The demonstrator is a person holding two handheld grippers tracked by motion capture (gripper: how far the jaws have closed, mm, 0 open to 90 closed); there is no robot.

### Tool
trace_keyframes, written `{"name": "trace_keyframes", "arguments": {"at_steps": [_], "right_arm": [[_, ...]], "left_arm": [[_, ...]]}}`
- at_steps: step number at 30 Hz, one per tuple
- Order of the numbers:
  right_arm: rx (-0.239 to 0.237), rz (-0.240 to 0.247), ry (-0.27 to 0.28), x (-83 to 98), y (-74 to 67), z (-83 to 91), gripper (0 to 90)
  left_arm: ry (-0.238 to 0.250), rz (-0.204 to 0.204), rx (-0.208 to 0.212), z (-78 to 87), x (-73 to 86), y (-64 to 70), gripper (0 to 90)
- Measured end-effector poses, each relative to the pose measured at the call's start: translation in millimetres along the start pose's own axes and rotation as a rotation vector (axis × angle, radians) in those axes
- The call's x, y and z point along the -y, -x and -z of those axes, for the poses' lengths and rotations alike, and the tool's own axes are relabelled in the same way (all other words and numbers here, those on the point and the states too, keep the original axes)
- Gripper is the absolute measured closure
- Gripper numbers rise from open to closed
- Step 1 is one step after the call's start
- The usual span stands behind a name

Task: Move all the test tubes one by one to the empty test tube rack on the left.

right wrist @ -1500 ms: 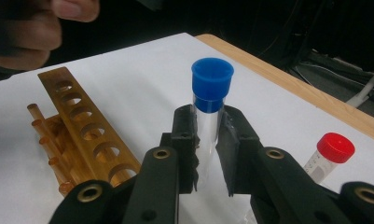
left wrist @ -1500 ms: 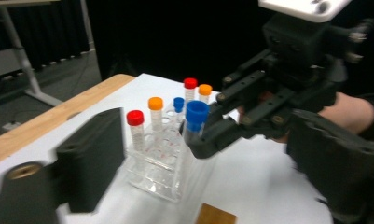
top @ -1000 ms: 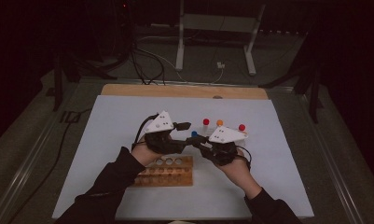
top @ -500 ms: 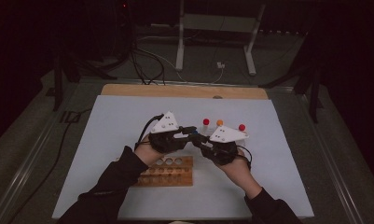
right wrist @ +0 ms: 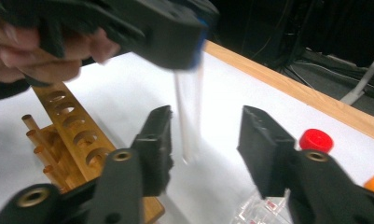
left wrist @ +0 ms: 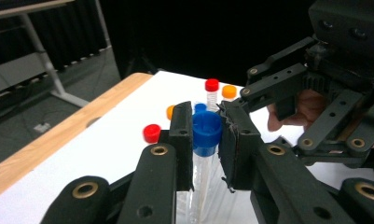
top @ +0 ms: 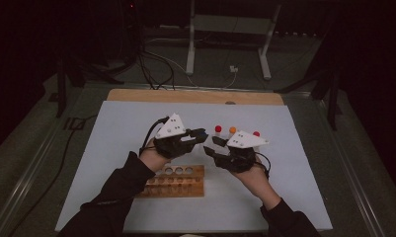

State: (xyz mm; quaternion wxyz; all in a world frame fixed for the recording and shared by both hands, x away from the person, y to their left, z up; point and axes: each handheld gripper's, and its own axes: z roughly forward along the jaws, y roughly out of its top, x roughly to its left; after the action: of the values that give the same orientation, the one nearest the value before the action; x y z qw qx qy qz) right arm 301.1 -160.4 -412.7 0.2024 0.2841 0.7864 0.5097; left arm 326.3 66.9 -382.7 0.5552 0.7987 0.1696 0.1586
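A pale wooden rack with rows of round holes lies on the white sheet covering the table, whose bare light-wood edge shows along the far side. Farther back on the sheet, red-capped and orange-capped tubes stand close together, another red cap just beside. Beyond, white metal stand legs and black cables lie on the dark floor.

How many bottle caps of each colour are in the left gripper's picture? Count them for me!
red caps: 2
orange caps: 2
blue caps: 2
Total: 6
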Motion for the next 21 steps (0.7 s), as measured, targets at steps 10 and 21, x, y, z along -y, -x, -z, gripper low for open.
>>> {"name": "trace_keyframes", "arguments": {"at_steps": [10, 21], "right_arm": [[0.006, -0.045, 0.009, 0.0, 8.5, 3.2, 22.0], [-0.018, -0.067, 0.025, -2.5, 14.6, 11.3, 3.4]], "left_arm": [[0.010, 0.009, -0.009, 22.9, -6.1, -1.1, 77.3], [0.006, 0.012, -0.006, 39.3, -6.4, 3.9, 77.3]]}}
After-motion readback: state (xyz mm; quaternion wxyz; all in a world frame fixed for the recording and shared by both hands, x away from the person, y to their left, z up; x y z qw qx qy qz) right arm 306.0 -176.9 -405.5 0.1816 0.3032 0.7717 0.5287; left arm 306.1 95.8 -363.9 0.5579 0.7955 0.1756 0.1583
